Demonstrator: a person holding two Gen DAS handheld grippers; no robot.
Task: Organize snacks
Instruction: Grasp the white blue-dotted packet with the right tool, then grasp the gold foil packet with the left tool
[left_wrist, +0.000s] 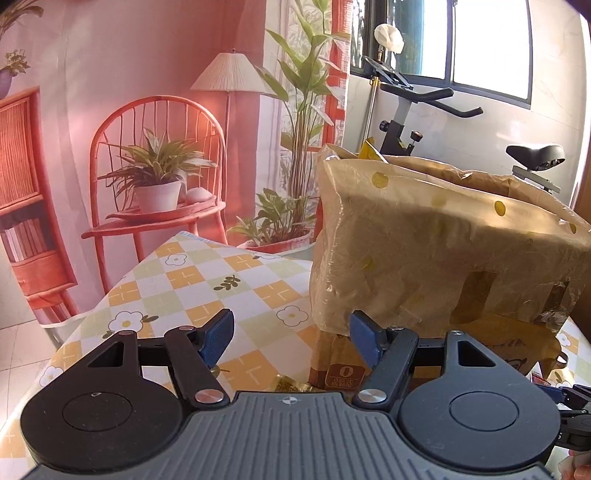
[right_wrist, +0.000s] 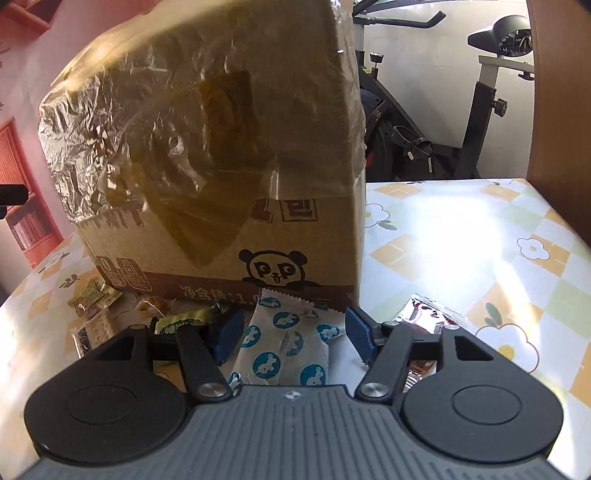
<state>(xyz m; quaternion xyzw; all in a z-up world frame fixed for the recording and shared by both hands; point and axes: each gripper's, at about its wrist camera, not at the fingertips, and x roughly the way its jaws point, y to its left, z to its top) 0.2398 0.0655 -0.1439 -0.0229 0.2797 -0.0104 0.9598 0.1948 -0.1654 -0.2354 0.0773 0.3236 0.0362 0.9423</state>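
Observation:
A tape-wrapped cardboard box (left_wrist: 443, 236) stands on the checked tablecloth (left_wrist: 207, 280); in the right wrist view it (right_wrist: 207, 147) fills the upper left, with a panda logo on its side. My left gripper (left_wrist: 291, 338) is open and empty, just left of the box's near corner. My right gripper (right_wrist: 295, 334) is open, with its fingers on either side of a white packet with blue rabbit dots (right_wrist: 288, 343) that lies in front of the box. A red and white packet (right_wrist: 430, 314) lies to the right of it. Green and yellow snack packets (right_wrist: 96, 299) lie to the left.
An exercise bike (left_wrist: 417, 122) stands behind the table by the window. A printed backdrop with a red chair and plants (left_wrist: 159, 177) hangs to the left. The table's far edge (right_wrist: 443, 181) runs behind the box. A brown panel (right_wrist: 561, 110) rises at the right.

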